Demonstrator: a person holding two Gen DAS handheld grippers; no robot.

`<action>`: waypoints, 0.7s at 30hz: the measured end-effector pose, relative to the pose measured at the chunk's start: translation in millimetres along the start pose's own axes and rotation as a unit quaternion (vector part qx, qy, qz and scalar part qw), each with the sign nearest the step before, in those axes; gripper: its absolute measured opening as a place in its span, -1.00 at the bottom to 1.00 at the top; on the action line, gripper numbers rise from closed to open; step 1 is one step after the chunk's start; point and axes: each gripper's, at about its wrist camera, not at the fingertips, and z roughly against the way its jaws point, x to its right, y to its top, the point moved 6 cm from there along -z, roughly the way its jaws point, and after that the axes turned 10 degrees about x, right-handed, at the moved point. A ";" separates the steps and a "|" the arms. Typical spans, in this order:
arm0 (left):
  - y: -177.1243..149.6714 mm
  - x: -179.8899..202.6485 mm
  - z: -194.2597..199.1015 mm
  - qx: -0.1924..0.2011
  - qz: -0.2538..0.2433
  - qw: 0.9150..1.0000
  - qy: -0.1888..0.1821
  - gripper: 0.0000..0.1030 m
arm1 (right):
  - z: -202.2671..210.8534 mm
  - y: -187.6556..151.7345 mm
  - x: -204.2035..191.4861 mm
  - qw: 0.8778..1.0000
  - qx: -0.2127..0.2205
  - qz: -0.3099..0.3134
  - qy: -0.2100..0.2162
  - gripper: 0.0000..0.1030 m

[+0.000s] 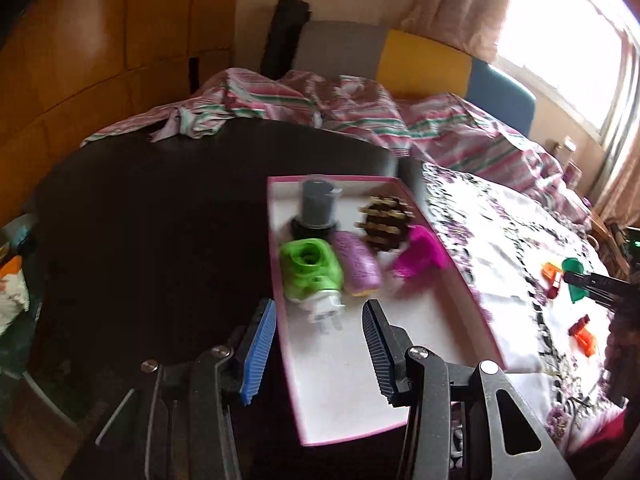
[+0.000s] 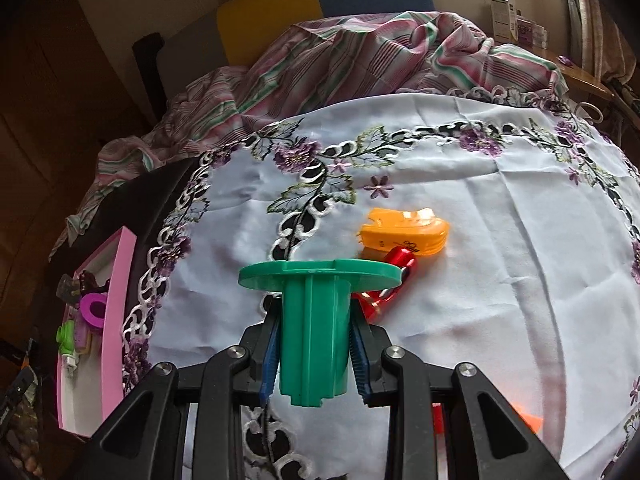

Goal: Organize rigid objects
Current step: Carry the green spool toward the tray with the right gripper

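My right gripper (image 2: 314, 354) is shut on a green plastic spool (image 2: 314, 320) with a wide flange, held above the embroidered cloth. Behind it lie an orange plastic piece (image 2: 404, 232) and a red metal clip (image 2: 394, 276). My left gripper (image 1: 320, 344) is open and empty over the near end of the pink-rimmed white tray (image 1: 340, 380). The tray holds a green plug-in piece (image 1: 310, 268), a purple bar (image 1: 358, 266), a magenta scoop (image 1: 418, 254), a grey cylinder (image 1: 318, 204) and a dark spiky piece (image 1: 384, 222). The tray also shows in the right wrist view (image 2: 116, 320).
The tray rests on a dark round table (image 1: 140, 240). A white cloth with purple flower embroidery (image 2: 500, 200) covers the right part. Striped bedding (image 1: 340, 108) lies behind. Orange pieces (image 1: 582, 334) lie on the cloth at the right. A window (image 1: 568, 32) is at far right.
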 end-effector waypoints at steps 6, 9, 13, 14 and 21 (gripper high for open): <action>-8.5 -36.3 -2.1 -0.008 0.030 0.999 0.031 -0.11 | 13.0 -9.7 -97.9 0.992 -0.015 0.088 0.084 -0.42; -12.3 -46.6 -2.2 -0.009 0.041 0.998 0.038 -0.11 | 17.6 -27.4 -159.8 0.981 -0.030 0.133 0.136 -0.42; -13.0 -54.2 -1.1 -0.007 0.050 0.998 0.038 -0.10 | 18.4 -59.4 -232.6 0.964 -0.060 0.168 0.199 -0.42; -13.0 -56.1 -0.9 -0.007 0.051 0.998 0.037 -0.10 | 15.7 -70.9 -250.5 0.958 -0.076 0.173 0.217 -0.42; -12.6 -65.0 -0.4 -0.006 0.062 0.997 0.039 -0.11 | -14.9 -142.9 -326.4 0.933 -0.149 0.223 0.239 -0.42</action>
